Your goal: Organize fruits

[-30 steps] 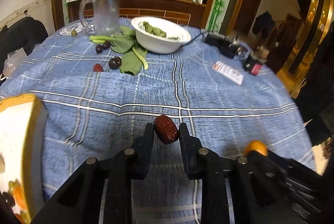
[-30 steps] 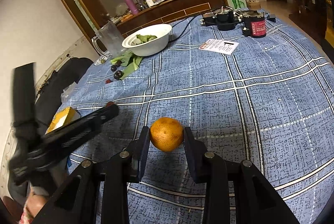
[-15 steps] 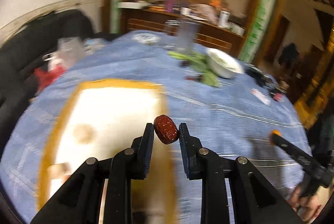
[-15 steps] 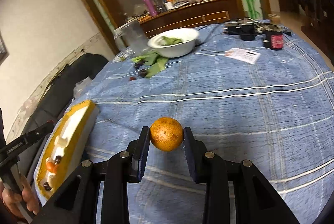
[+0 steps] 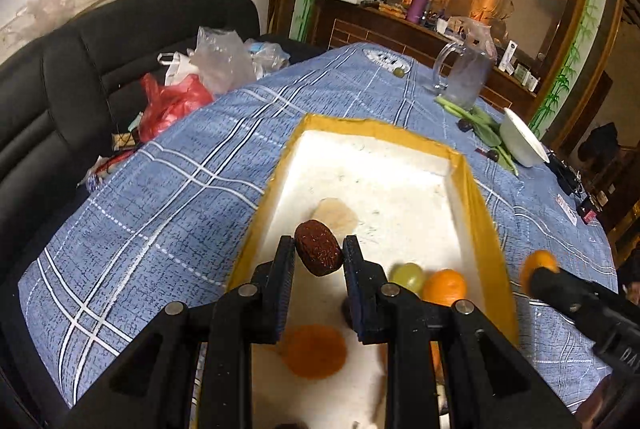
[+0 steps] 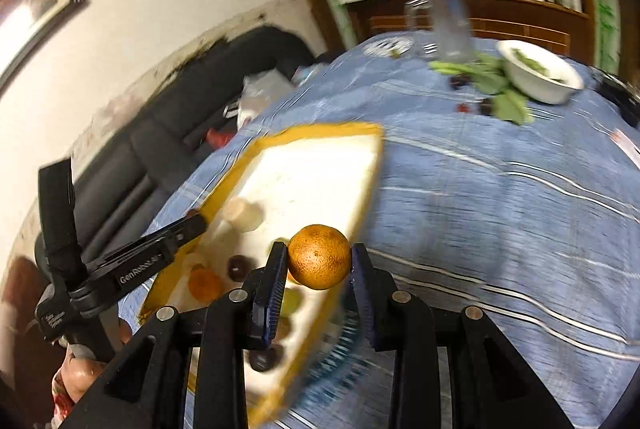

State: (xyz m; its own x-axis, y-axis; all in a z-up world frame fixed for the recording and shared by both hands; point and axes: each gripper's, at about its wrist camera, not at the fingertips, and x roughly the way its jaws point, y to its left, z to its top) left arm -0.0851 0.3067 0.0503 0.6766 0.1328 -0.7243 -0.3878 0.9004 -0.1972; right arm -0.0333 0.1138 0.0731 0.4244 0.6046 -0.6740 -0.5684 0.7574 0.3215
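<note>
My left gripper is shut on a dark red date and holds it above the near end of a yellow-rimmed white tray. In the tray lie a green grape, oranges and a dark fruit. My right gripper is shut on an orange, held above the tray's right rim. The right gripper with its orange also shows in the left wrist view. The left gripper shows in the right wrist view over the tray's left side.
A blue checked cloth covers the table. At the far end stand a glass pitcher, a white bowl, green leaves and loose dark fruits. A black sofa with plastic bags lies left of the table.
Both grippers have swung left from the middle of the table to the tray, each still holding its fruit. The date now hangs over the tray, the orange at its right rim.
</note>
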